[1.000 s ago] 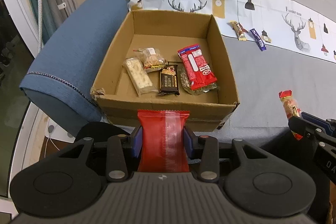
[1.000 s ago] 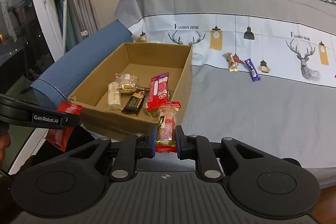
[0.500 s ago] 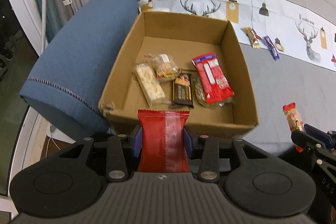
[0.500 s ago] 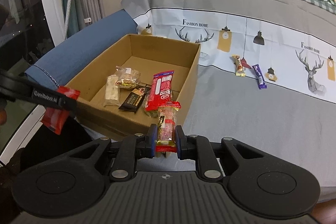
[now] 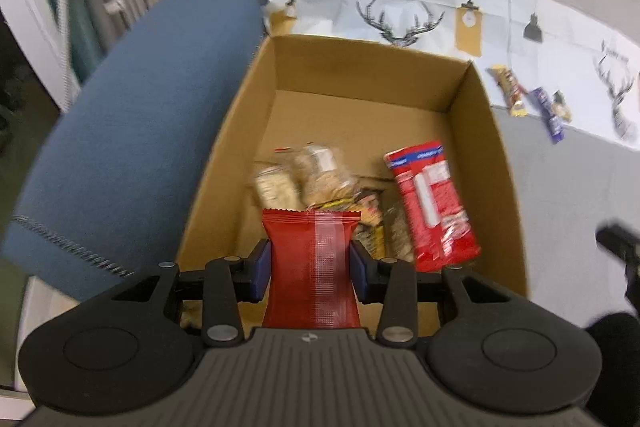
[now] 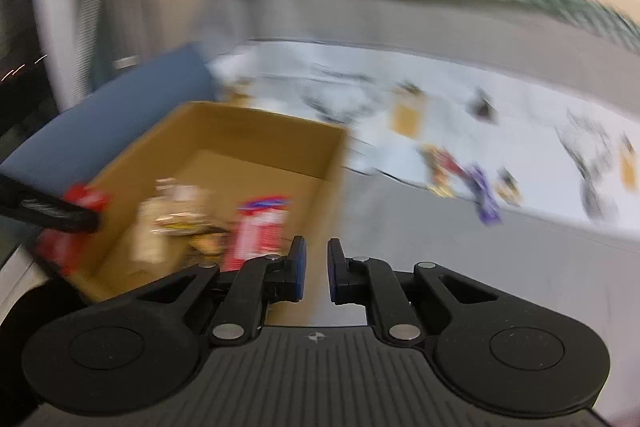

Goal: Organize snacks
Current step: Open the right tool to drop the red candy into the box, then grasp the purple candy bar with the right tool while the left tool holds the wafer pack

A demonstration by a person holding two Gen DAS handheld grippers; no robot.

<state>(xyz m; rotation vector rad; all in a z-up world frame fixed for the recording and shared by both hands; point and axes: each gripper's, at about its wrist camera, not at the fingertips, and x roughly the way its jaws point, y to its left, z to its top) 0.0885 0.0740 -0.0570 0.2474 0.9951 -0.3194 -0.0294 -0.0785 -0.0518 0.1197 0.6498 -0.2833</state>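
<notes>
My left gripper [image 5: 311,263] is shut on a red snack packet [image 5: 312,267] and hangs over the near wall of the open cardboard box [image 5: 360,67]. Inside the box lie a red biscuit pack [image 5: 432,203], clear-wrapped pastries [image 5: 320,175] and a pale bar [image 5: 276,187]. The right wrist view is heavily blurred. In it my right gripper [image 6: 316,271] is shut, its pads close together with nothing between them, near the box's right wall [image 6: 332,163]. The left gripper [image 6: 60,215] with the red packet [image 6: 68,239] shows at the left edge.
A blue sofa arm [image 5: 140,107] runs along the box's left side. Two wrapped bars, one yellow-brown [image 5: 508,89] and one purple [image 5: 550,115], lie on the printed cloth to the right. Grey seat cover [image 5: 560,187] spreads right of the box.
Both grippers have moved closer to the box; the red packet now sits over its near wall. The narrow red-ended snack held by the right gripper is no longer between its fingers.
</notes>
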